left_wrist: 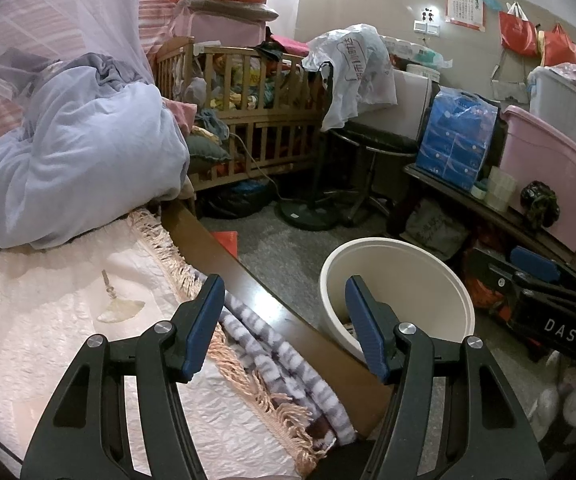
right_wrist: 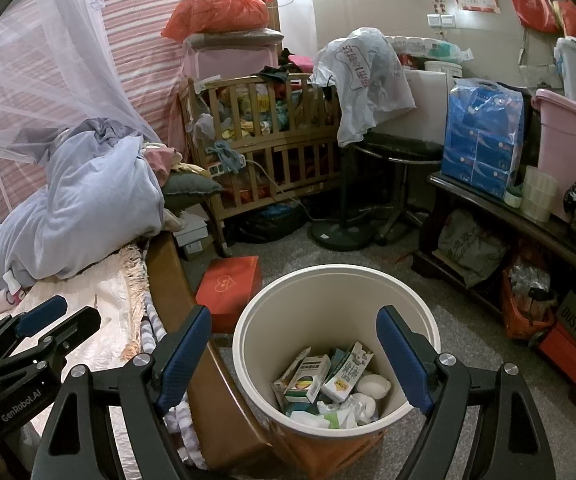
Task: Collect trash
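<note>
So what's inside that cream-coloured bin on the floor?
The bin holds small cartons, including a milk carton, crumpled tissues and a pale rounded lump. Whatever lies beneath that top layer is covered.

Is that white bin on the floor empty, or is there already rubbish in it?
Partly filled. The right wrist view looks down into the white bin: cartons and crumpled paper cover its bottom, well below the rim.

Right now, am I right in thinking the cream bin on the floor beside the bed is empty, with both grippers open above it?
Not quite: the cream bin already holds cartons and crumpled paper, as the right wrist view shows. Both the left gripper and right gripper are indeed open.
</note>
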